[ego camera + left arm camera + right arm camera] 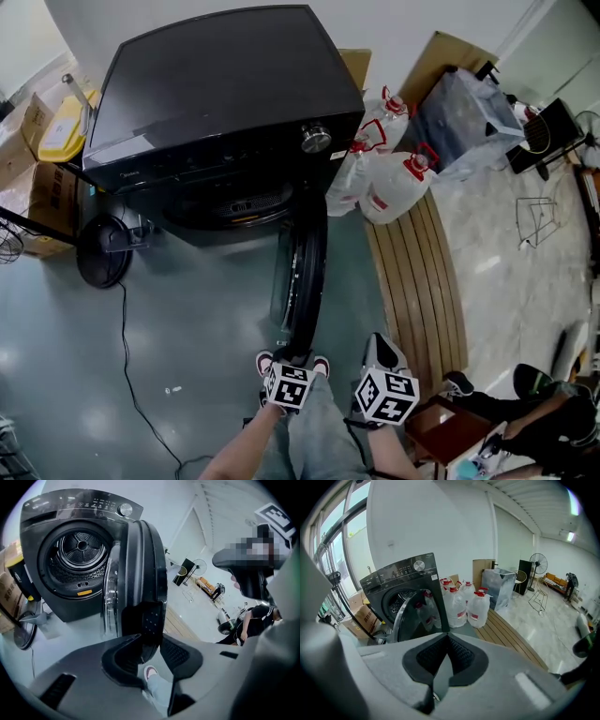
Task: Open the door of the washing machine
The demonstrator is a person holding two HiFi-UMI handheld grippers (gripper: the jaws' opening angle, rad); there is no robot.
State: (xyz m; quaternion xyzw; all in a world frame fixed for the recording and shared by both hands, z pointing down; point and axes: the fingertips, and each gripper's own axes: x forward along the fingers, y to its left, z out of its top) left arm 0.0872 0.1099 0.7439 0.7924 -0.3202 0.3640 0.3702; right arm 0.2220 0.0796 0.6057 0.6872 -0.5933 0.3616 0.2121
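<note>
The black front-loading washing machine [225, 84] stands at the top of the head view, and its round door [305, 272] swings out toward me, edge-on. The left gripper view shows the bare drum [82, 559] behind the door [140, 573]. My left gripper [298, 360] is at the door's free end. Its jaws [149, 648] are closed over the door's rim, which fills the gap between the pads. My right gripper [382, 349] hangs just to the right of the door, apart from it. In its own view the right gripper [446, 639] has its pads meeting, with nothing in them.
Several water jugs [394, 178] crowd the machine's right side, next to a slatted wooden board [422, 281] on the floor. A floor fan [103, 248], its cable [127, 356] and cardboard boxes [37, 187] are at left. A person [534, 412] sits at bottom right.
</note>
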